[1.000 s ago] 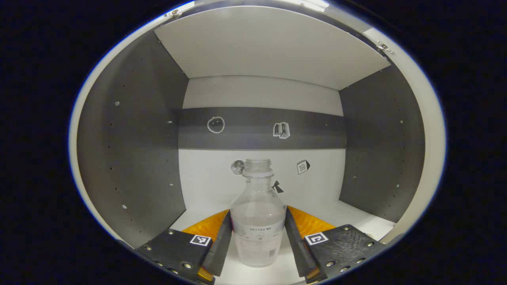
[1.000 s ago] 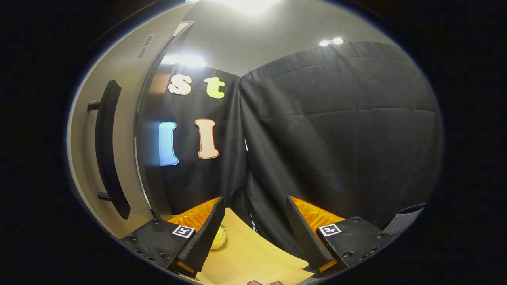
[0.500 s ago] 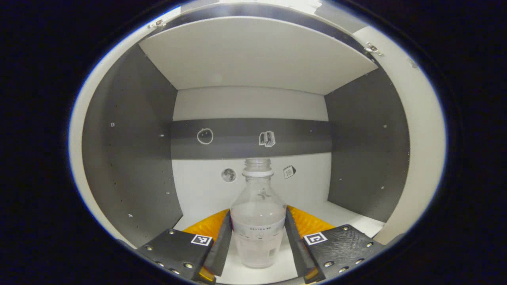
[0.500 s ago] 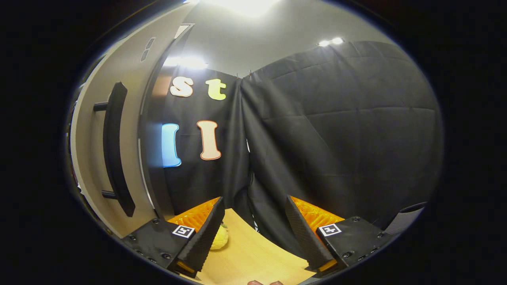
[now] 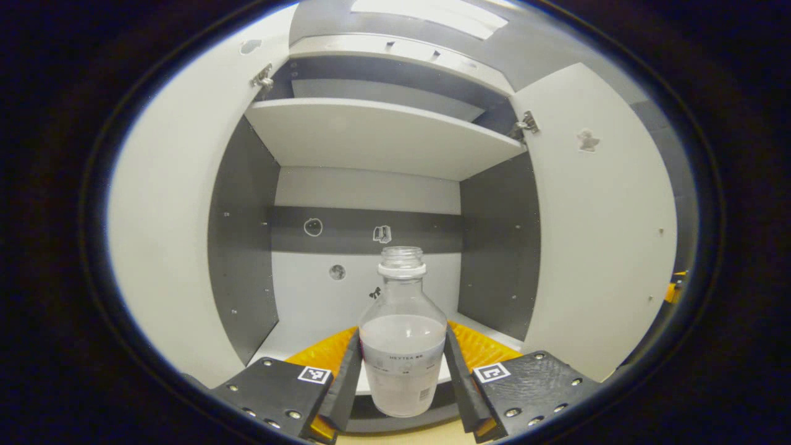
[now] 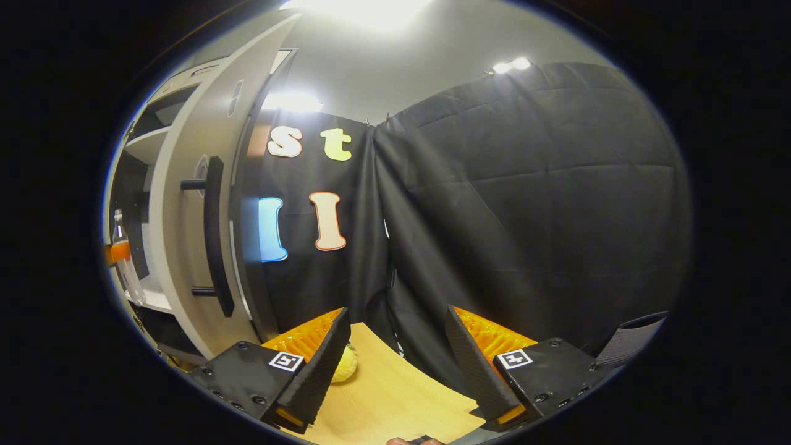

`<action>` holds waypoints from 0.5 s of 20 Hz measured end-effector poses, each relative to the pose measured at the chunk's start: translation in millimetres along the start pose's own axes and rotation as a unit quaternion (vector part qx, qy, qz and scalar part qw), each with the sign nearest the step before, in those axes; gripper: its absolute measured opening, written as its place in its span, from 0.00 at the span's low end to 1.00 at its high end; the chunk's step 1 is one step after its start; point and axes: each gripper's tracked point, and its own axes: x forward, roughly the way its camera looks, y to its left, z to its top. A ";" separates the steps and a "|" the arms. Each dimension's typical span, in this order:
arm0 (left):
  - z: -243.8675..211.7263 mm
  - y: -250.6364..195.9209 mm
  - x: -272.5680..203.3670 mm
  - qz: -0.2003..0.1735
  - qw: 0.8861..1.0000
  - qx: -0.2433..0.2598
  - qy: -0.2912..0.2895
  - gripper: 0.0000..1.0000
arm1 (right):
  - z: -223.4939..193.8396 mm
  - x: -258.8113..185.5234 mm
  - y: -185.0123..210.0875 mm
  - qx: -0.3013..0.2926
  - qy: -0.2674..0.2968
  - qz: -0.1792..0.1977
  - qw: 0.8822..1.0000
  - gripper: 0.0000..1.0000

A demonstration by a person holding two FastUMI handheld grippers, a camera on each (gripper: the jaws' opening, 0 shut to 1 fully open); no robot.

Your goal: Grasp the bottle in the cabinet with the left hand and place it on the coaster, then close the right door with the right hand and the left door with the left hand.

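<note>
Bottle point(image 5: 403, 346) gripped by the closed left gripper point(image 5: 401, 383), just beyond the cabinet shelf's point(image 5: 296, 346) front edge; coaster placement remains; right gripper point(image 6: 395, 364) open; both doors point(image 5: 593, 247) unclosed.

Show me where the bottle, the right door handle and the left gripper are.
bottle point(image 5: 403, 352): left gripper view, on its body.
right door handle point(image 6: 214, 235): right gripper view, on its bar.
left gripper point(image 5: 403, 395): left gripper view, midway between fingertips.

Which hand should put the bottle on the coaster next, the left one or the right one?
The left one. The left gripper is already shut on the bottle, just outside the open cabinet. The right gripper is open, holds nothing, and hangs over the wooden table beside the right door.
</note>
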 end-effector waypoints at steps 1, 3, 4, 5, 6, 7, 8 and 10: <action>-6.0 -5.0 -16.0 -0.007 1.000 0.003 0.002 0.68 | 2.1 -5.6 0.1 0.001 -0.002 0.002 1.000 0.98; -19.8 -17.2 -44.1 -0.026 1.000 0.013 0.010 0.68 | 7.5 -16.2 0.7 0.004 -0.011 0.005 1.000 0.98; -26.4 -22.8 -57.4 -0.034 0.999 0.018 0.012 0.68 | 9.2 -21.3 0.5 0.005 -0.015 0.005 1.000 0.98; -33.5 -29.6 -68.9 -0.049 0.999 0.018 0.012 0.68 | 10.9 -26.5 2.1 0.008 -0.018 0.005 1.000 0.98; -43.8 -36.1 -79.1 -0.061 0.998 0.016 0.016 0.68 | 11.0 -31.1 3.2 0.011 -0.021 0.003 1.000 0.92; -58.0 -40.8 -90.8 -0.071 0.997 0.018 0.024 0.68 | 12.9 -35.6 4.6 0.017 -0.024 0.001 1.000 0.98; -71.9 -45.4 -101.7 -0.080 0.996 0.025 0.033 0.69 | 14.5 -40.8 7.2 0.021 -0.029 0.001 0.999 0.98; -101.2 -57.6 -124.9 -0.102 0.993 0.032 0.045 0.69 | 18.4 -49.9 9.5 0.021 -0.039 0.001 0.999 0.98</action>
